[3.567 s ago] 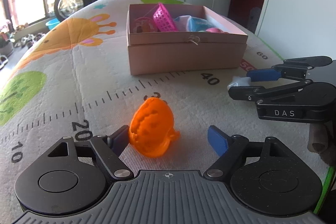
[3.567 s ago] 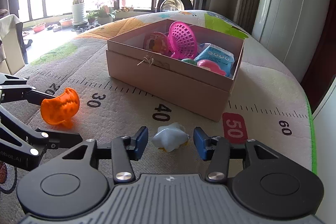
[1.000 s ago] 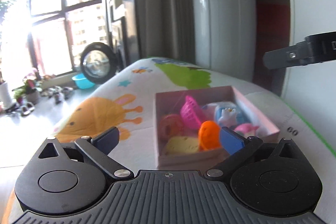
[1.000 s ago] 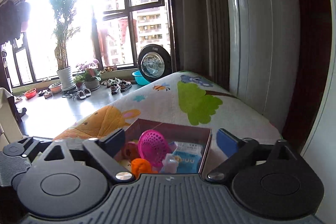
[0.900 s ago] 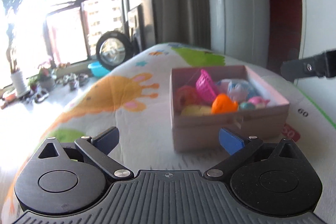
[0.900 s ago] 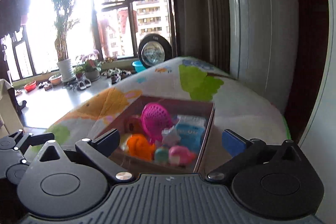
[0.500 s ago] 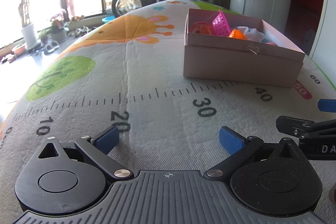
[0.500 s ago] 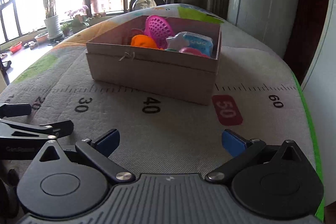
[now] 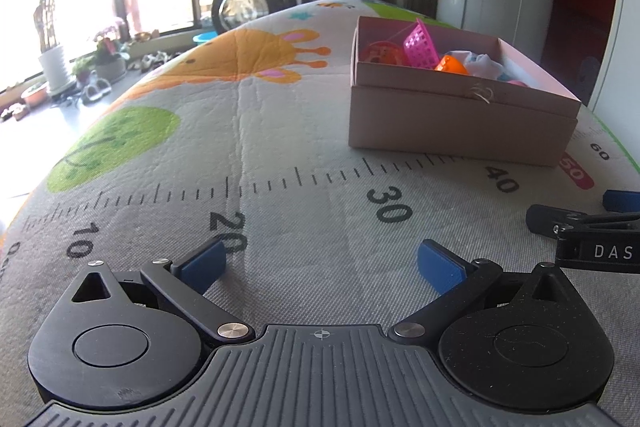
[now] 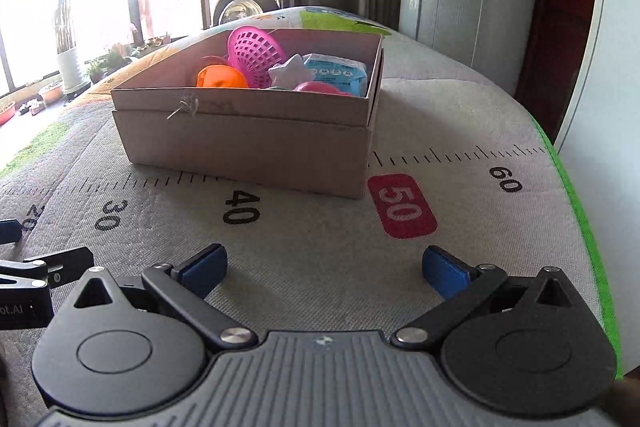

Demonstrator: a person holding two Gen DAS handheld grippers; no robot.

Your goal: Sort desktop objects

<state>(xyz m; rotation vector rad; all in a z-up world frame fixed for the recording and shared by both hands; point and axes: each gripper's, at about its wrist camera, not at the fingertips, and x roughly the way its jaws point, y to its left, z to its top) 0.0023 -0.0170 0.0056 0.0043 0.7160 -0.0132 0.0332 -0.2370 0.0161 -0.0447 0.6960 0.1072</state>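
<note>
The orange toy (image 10: pixel 221 77) and the white star (image 10: pixel 289 71) now lie inside the cardboard box (image 10: pixel 256 143), among a pink basket (image 10: pixel 256 57), a blue packet (image 10: pixel 338 71) and other small toys. A few seconds ago both were on the mat (image 9: pixel 304 227) in front of the box, the orange one between the fingers of the left gripper (image 9: pixel 320 265) and the star between those of the right gripper (image 10: pixel 325 269). One second ago the two tools were high above the box and their fingers were already spread.

Now both grippers are low again, near the mat and well apart from the box. Each one is released, its blue pads wide from each other, and nothing is between them. In the left wrist view the right tool shows at the right edge; in the right wrist view the left tool shows at the left edge.

On the mat in front of the box I see only the printed ruler numbers, no loose toy. So I judge that the sorting is finished, or nearly, at least for the part of the mat that these views show. The edges of the mat are not all visible.
</note>
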